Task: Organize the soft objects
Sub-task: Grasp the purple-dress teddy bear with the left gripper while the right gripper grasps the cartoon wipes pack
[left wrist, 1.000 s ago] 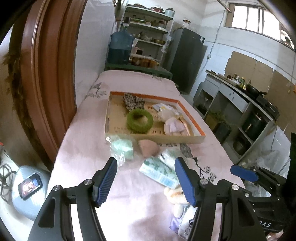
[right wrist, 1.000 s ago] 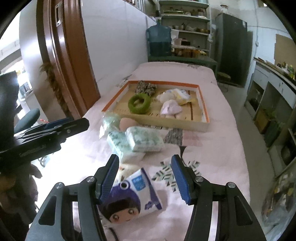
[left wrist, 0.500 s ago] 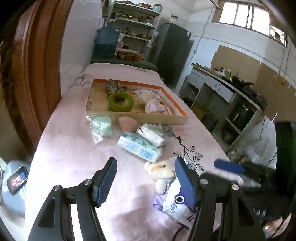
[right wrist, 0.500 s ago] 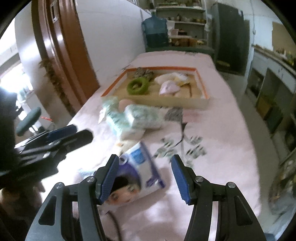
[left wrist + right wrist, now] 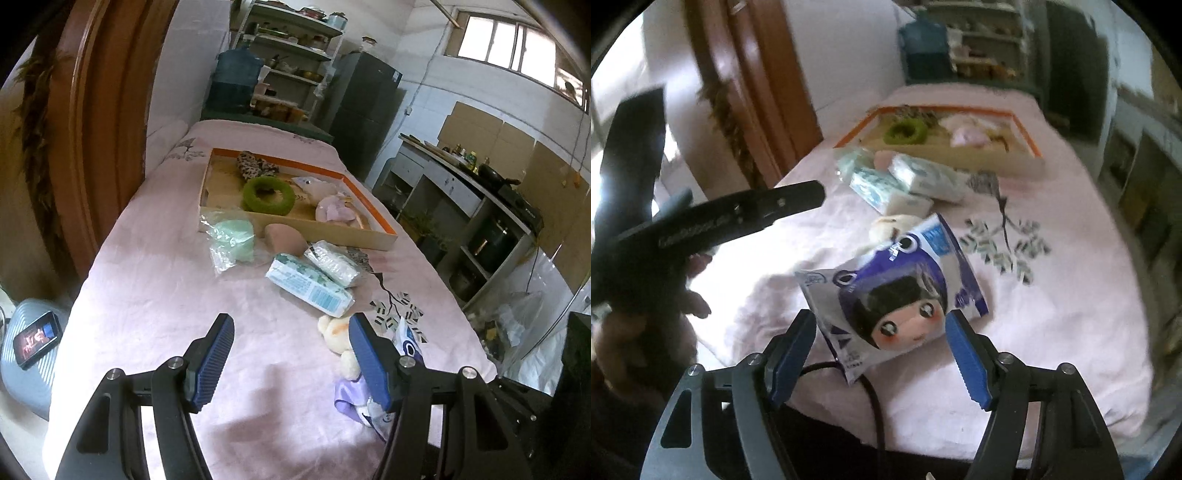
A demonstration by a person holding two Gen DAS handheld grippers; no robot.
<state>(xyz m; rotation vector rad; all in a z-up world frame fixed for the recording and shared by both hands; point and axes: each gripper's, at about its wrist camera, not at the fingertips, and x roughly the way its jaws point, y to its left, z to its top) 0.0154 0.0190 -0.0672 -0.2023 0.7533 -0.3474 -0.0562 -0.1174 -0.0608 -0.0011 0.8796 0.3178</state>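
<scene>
A purple cartoon-face packet point(image 5: 901, 291) lies near the table's front edge, just ahead of my open, empty right gripper point(image 5: 882, 354). A cream teddy bear point(image 5: 338, 332) lies behind it. My left gripper point(image 5: 291, 354) is open and empty above the pink cloth, with the bear by its right finger. Two tissue packs point(image 5: 310, 286) point(image 5: 334, 262), a pink sponge point(image 5: 284, 238) and a bagged green sponge point(image 5: 232, 240) lie in front of the orange-rimmed tray point(image 5: 369, 240). The tray holds a green ring point(image 5: 267, 195), a leopard-print piece point(image 5: 255, 166) and pale soft items point(image 5: 338, 212).
A brown wooden door point(image 5: 107, 122) stands left of the table. A blue stool with a phone point(image 5: 35, 338) is at lower left. Kitchen counters point(image 5: 480, 192) run along the right. Shelves and a water jug point(image 5: 238, 79) stand beyond the table's far end.
Both grippers have pulled back toward the table's front. The right gripper has dropped lower and closer to the purple packet. The left gripper's view has swung back left after panning right.
</scene>
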